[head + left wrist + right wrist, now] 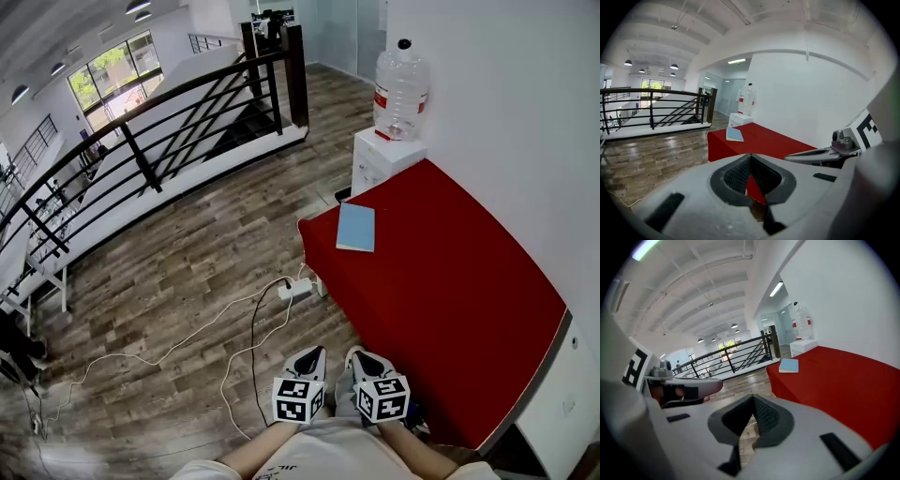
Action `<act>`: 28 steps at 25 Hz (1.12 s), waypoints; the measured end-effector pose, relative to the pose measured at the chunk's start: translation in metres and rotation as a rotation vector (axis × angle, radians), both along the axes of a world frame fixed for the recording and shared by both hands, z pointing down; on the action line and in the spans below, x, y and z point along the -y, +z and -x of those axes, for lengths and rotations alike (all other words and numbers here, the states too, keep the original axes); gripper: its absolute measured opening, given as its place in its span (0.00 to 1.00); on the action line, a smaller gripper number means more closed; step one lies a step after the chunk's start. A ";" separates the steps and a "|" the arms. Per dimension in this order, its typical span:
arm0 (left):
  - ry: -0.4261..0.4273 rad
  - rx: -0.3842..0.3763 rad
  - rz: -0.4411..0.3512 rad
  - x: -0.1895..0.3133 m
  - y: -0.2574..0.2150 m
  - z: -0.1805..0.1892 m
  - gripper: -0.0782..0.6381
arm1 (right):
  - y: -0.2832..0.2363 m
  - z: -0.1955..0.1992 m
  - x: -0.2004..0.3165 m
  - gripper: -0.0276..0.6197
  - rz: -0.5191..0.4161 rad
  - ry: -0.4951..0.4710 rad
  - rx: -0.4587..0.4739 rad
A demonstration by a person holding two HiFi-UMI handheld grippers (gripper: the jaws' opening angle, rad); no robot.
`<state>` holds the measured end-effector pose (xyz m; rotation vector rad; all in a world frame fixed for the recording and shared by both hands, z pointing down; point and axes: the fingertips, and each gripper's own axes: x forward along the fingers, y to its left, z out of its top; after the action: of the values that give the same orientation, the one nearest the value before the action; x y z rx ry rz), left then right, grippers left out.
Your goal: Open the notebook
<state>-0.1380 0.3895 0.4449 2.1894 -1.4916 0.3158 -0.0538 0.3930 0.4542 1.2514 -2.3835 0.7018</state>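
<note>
Closed light-blue notebook (356, 227) flat on red table (450, 309), near its far corner, at twelve o'clock from both grippers and well apart, left gripper (315, 352) and right gripper (356, 353) side by side, each with jaws pressed together, empty, water jug (400, 89) at one o'clock of notebook

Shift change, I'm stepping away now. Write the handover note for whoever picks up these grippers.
Left gripper: shut, empty.
Right gripper: shut, empty.
Both are low by the body, well short of the notebook.
Notebook: closed, flat on the red table, at the far end near its left edge.
Done: nothing yet.
Left: reach the notebook and lift its cover open.
</note>
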 end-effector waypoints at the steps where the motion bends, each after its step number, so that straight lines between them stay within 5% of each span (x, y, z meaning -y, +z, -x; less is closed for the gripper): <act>1: -0.001 0.002 0.002 0.006 0.001 0.001 0.12 | 0.001 0.001 0.007 0.05 0.001 -0.001 0.002; 28: -0.096 0.041 0.037 0.264 0.001 -0.013 0.12 | 0.000 -0.015 0.277 0.05 0.023 -0.085 0.020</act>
<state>-0.1252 0.1255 0.4463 2.0865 -1.5944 0.3547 -0.0390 0.1165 0.4543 1.1321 -2.4222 0.7171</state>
